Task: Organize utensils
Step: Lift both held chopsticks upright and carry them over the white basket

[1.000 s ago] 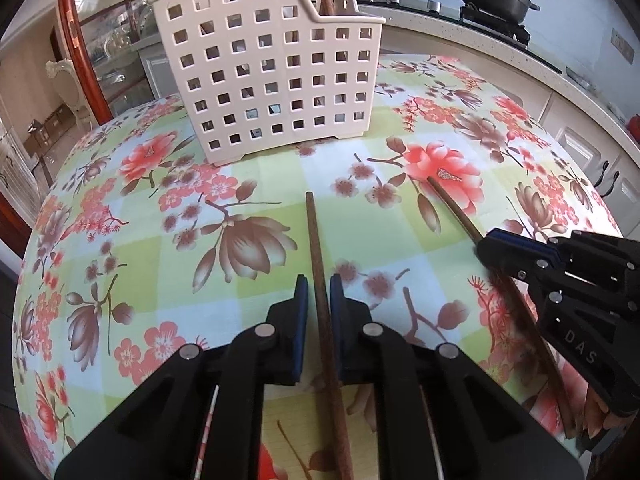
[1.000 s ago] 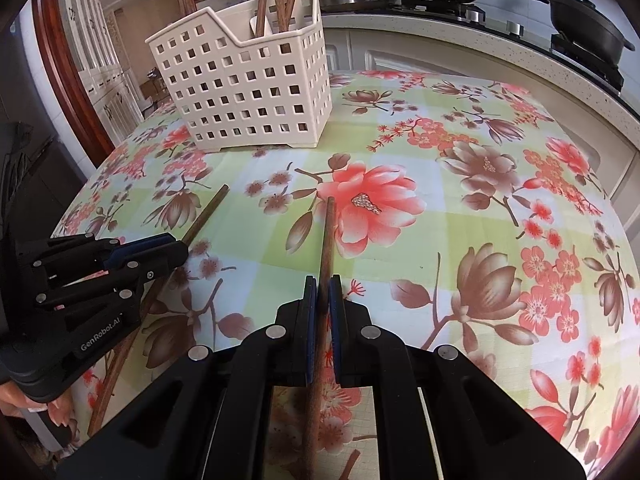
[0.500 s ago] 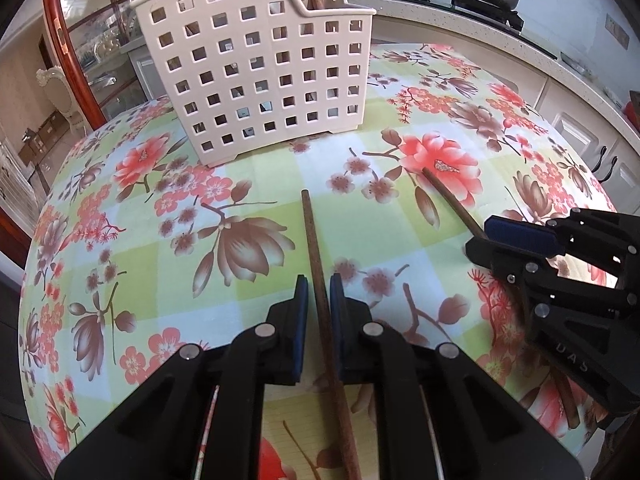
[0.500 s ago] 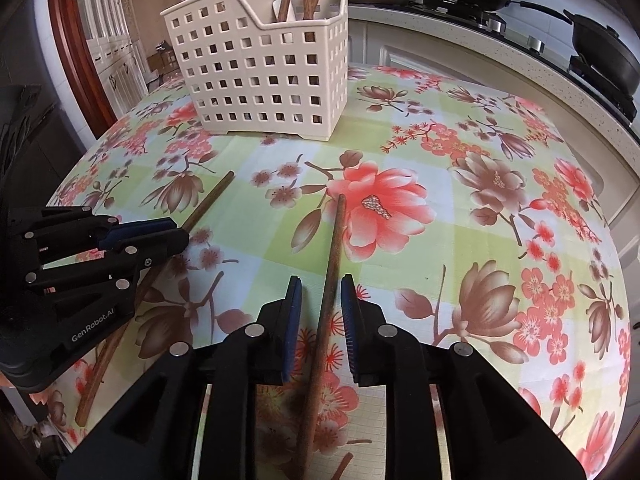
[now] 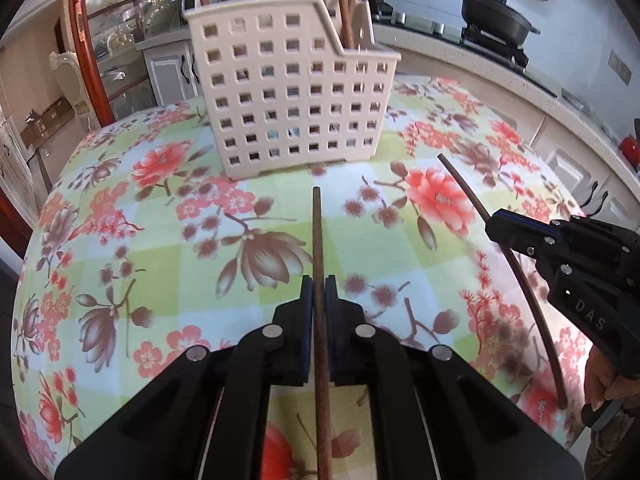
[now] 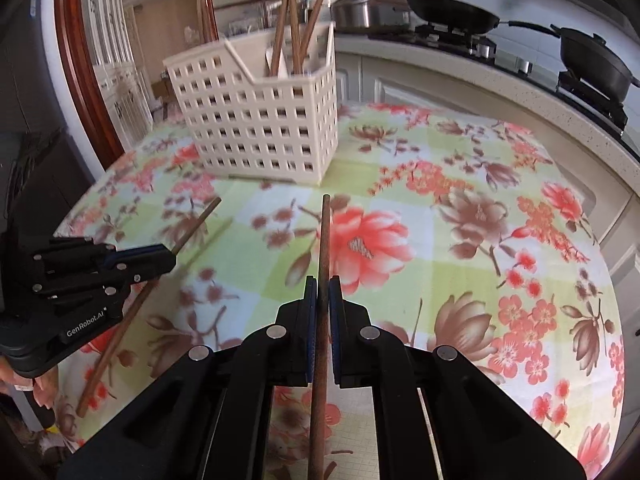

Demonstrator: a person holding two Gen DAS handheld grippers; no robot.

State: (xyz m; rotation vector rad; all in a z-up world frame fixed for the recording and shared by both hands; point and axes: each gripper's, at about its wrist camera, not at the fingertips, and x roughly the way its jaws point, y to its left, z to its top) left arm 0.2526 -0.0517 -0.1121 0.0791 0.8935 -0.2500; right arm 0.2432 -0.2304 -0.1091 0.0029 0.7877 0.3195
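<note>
Several chopsticks already upright in white basket point(image 5: 296, 92) at table's far side. Two left: left gripper point(image 5: 319, 296) pinching one chopstick point(image 5: 318, 232), right gripper point(image 6: 322, 296) pinching other chopstick point(image 6: 325, 236), both off the cloth, not yet dropped in.

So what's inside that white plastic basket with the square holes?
The white perforated plastic basket holds several brown wooden chopsticks standing upright behind a divider. Their lower ends and the basket's floor are hidden by its walls.

White lattice basket point(image 5: 296, 100), brown chopsticks point(image 5: 320, 264), floral green-checked tablecloth point(image 5: 160, 240), black pans point(image 5: 496, 12).
</note>
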